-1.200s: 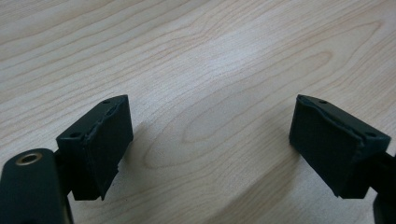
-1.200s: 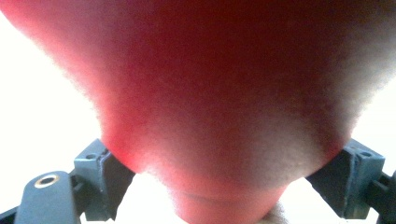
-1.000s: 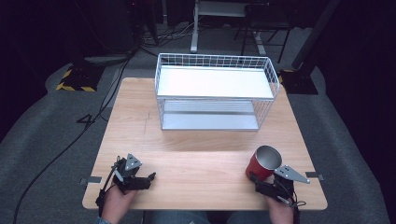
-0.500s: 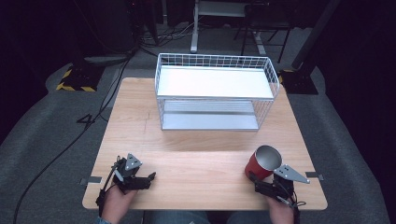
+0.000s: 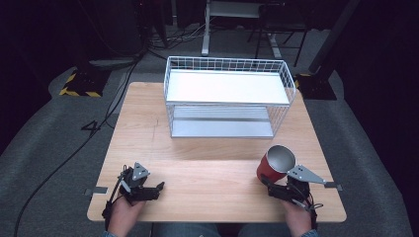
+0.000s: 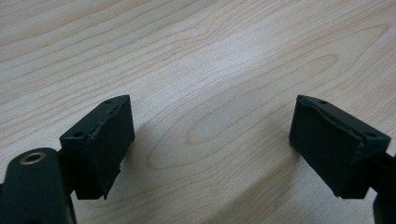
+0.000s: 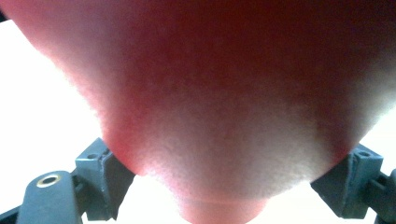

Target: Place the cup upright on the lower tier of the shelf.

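Down at the table's near edge, the left gripper rests low with jaws spread, while the right gripper pinches the tilted red cup near the right corner

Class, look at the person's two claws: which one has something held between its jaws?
The right claw, at the table's near right corner: its jaws close on the red cup. The left claw is open over bare wood.
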`<state>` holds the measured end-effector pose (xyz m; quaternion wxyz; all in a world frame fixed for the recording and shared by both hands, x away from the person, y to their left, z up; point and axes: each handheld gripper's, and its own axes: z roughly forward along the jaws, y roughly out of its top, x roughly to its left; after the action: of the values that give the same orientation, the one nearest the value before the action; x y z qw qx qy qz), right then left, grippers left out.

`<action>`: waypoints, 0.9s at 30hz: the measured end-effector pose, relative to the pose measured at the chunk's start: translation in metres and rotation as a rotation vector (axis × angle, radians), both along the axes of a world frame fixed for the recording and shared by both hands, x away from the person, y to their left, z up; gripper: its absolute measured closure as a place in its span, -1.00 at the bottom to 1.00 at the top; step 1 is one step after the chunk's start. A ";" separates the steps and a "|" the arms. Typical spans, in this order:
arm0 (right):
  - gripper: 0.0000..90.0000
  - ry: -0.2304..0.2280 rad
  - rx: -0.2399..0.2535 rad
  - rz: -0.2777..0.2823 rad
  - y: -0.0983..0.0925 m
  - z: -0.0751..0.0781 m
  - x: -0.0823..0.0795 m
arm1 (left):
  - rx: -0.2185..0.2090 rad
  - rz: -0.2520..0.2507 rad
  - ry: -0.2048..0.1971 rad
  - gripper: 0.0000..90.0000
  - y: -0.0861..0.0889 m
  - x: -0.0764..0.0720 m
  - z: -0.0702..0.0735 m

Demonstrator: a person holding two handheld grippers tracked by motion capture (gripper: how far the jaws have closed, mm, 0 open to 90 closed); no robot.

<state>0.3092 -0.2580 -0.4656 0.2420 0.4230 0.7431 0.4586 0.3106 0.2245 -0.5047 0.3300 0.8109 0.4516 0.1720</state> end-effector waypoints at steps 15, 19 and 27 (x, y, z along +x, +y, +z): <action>-0.61 0.055 -0.016 0.094 0.027 0.013 0.034 | -0.005 0.040 -0.005 -0.66 0.001 -0.001 0.000; -0.61 0.056 -0.030 0.109 0.032 0.018 0.044 | -0.005 0.046 -0.002 -0.66 0.001 -0.001 0.000; -0.61 0.056 -0.049 0.127 0.042 0.025 0.063 | -0.006 0.052 -0.003 -0.65 0.001 -0.001 0.000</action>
<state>0.3722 -0.2164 -0.4408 0.2019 0.3816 0.7859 0.4427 0.3092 0.2255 -0.5049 0.3287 0.7977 0.4725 0.1801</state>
